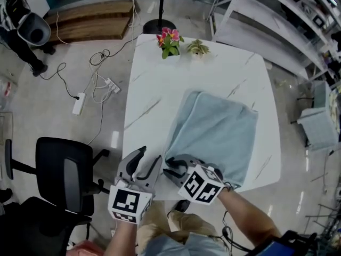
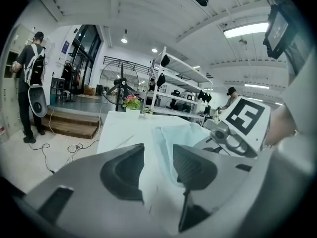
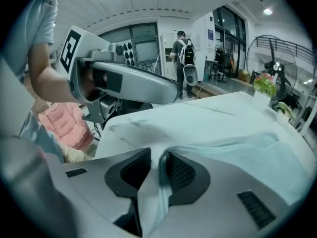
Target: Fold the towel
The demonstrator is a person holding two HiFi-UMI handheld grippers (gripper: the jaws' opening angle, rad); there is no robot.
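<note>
The pale blue terry towel (image 1: 213, 129), soft and nappy, lies as a doubled, roughly rectangular pad, with rounded, stacked edges showing at its far left corner. It covers the near right part of the white square table (image 1: 160, 84); its near side reaches the table's near edge and its right side runs close to the right edge. At the towel's near left corner is the right gripper (image 1: 175, 167), grey plastic with black ribbed pads. Its jaws stand a little apart with a thin upright fold of the towel between them; the cloth lies against one pad and a gap shows at the other. Just beside it on the left, the left gripper (image 1: 149, 157) hovers over the table's near edge, jaws spread, with only bare tabletop between them. The tabletop is smooth and glossy, marble-patterned with thin grey veins. Its left half and far half are bare apart from a pink-flowered potted plant (image 1: 169, 41) and a small pale green plant (image 1: 197, 48), side by side at the far edge. Around the table is a shiny pale stone floor (image 1: 32, 116). A black office chair (image 1: 64, 169) stands off the near left corner, and a white power strip (image 1: 79, 103) with loose cables lies to the left. A wooden step (image 1: 90, 20) sits beyond, and white metal shelving (image 1: 277, 20) runs along the right, with open floor between it and the table.
</note>
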